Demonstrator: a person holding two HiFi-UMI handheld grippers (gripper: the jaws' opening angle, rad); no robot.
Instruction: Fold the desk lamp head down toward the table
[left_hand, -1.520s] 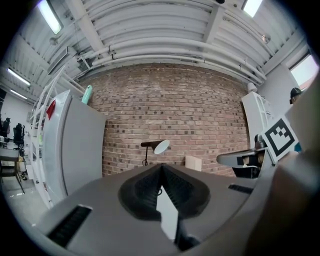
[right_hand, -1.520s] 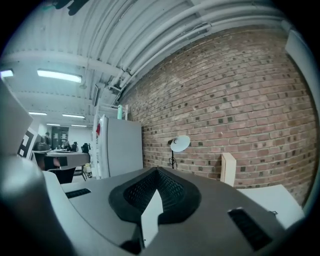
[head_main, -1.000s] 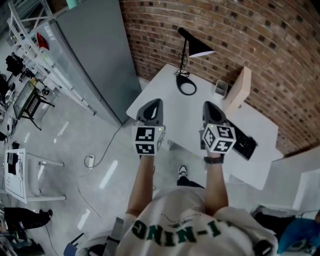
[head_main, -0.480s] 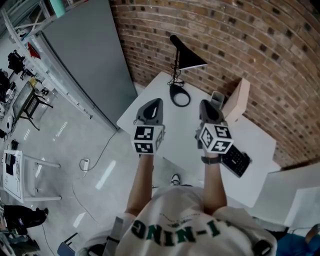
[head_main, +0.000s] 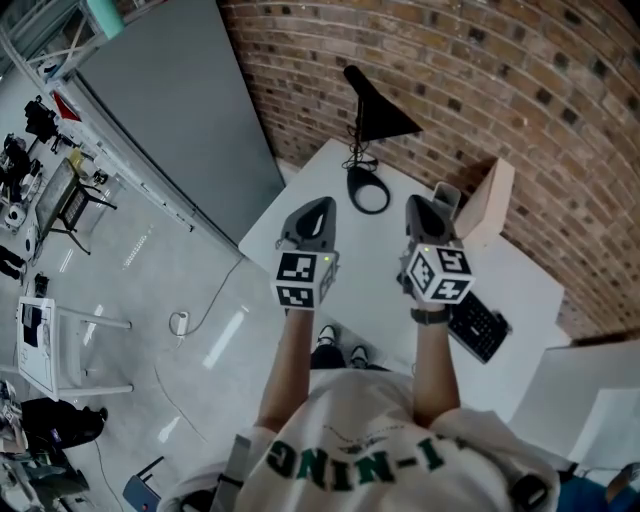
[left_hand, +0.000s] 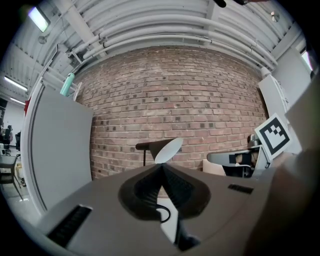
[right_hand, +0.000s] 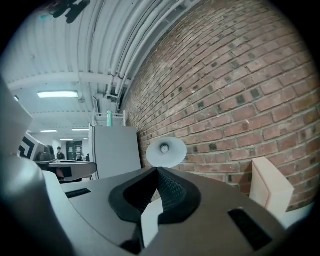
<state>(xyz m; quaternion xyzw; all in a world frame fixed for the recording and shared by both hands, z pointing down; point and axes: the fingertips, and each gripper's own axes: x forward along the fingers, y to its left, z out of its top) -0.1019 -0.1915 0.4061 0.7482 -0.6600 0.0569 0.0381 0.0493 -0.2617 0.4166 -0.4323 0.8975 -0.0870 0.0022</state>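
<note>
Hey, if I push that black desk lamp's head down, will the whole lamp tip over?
Possibly. The lamp head sits high on a thin stem over a small ring base, so it looks top-heavy. It likely feels light; steadying the base may help.

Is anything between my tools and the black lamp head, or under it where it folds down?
Nothing visible blocks either path. The left tool and right tool, both shut, face the black cone-shaped lamp head across bare white table. Beneath the head lies only the lamp's own black ring base; the beige box stands to the right.
</note>
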